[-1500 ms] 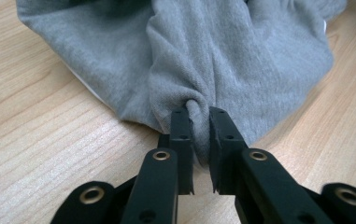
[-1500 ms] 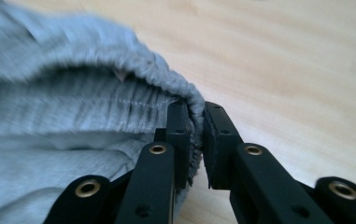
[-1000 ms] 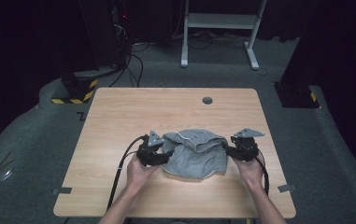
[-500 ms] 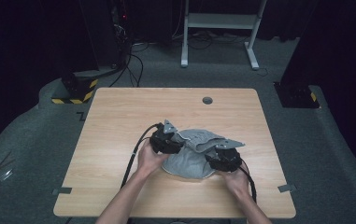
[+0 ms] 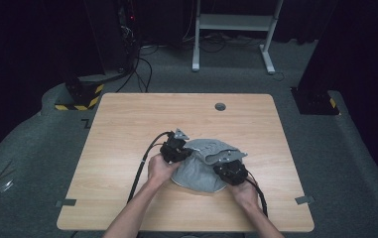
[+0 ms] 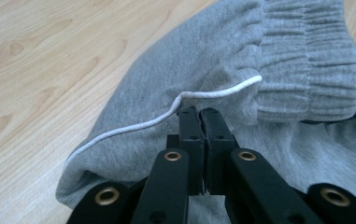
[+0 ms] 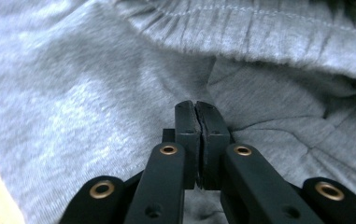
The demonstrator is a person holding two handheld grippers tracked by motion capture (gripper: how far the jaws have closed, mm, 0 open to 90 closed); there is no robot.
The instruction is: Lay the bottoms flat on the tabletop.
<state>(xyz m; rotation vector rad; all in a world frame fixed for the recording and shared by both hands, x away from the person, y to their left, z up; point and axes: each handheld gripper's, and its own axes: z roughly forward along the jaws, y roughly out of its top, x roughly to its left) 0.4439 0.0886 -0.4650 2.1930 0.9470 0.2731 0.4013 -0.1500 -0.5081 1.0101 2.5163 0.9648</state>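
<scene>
A grey sweat garment (image 5: 201,173) lies bunched at the middle front of the wooden table (image 5: 127,124). My left gripper (image 5: 187,153) sits at its left edge. In the left gripper view the jaws (image 6: 200,112) have just closed and pinch the cloth (image 6: 166,79) beside a white drawstring (image 6: 133,128), below the ribbed waistband (image 6: 306,70). My right gripper (image 5: 222,167) is at the garment's right side. In the right gripper view its jaws (image 7: 195,105) have also just closed, and creases in the cloth (image 7: 73,93) run into the tips.
A round cable hole (image 5: 220,106) sits near the table's far edge. Tape marks (image 5: 66,202) lie at the front corners. Beyond the table stand a white desk frame (image 5: 231,29) and a black-and-yellow striped base (image 5: 77,96). Cables trail from both grippers toward the front edge.
Both hands have come inward from the garment's outer ends toward its middle, and the garment is bunched into a narrower heap. Both pairs of jaws now stand shut.
</scene>
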